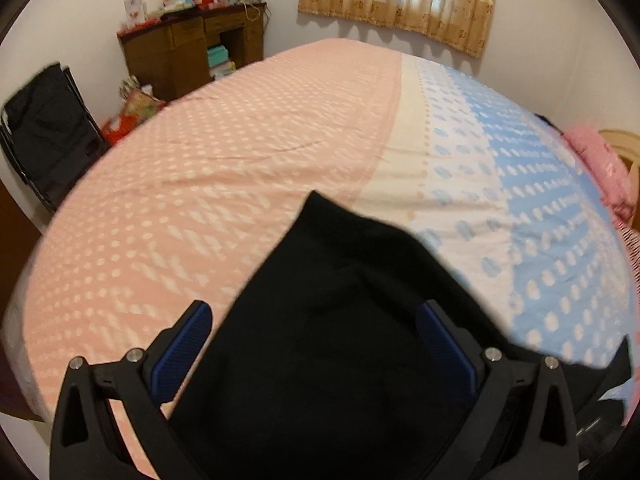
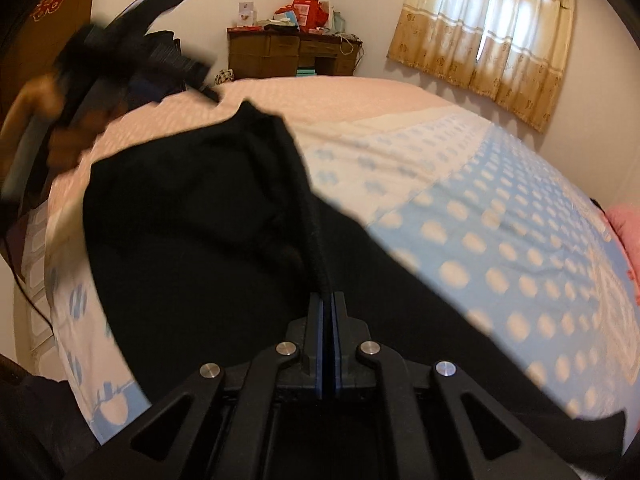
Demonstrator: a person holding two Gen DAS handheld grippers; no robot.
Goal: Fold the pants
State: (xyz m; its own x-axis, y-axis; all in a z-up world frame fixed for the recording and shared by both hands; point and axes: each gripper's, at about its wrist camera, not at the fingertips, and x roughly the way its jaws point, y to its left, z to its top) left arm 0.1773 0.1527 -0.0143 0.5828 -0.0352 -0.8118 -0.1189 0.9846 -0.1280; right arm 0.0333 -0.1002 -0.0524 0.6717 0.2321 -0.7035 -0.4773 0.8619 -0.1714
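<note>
Right hand-held gripper [image 2: 328, 300], nearest the lens, was clenched on a thick ridge of the black soft-knit pants [image 2: 208, 248], blue pads pressed together with the cloth rising straight out from between them. Left hand-held gripper [image 1: 312, 320] stood released, its blue-padded fingers [image 1: 188, 340] wide apart, dark fabric lying in the gap but not pinched. In the right wrist view the left tool appeared blurred near the bed's far left edge, so it was likely in motion.

Pants lay bunched on the bed, a pink, cream and blue dotted bedsheet [image 1: 240, 152] beneath, gathered toward the near edge, one pointed corner [image 1: 316, 196] reaching toward the bed's middle. The cloth was heaped and creased, not laid flat; legs and waistband could not be told apart.

Judgement: early stage. No clean fold was visible. Spreading and aligning the legs seemingly remained, then folding them over and tidying.

Brown wooden desk [image 1: 192, 48] with clutter stood against the far wall.
</note>
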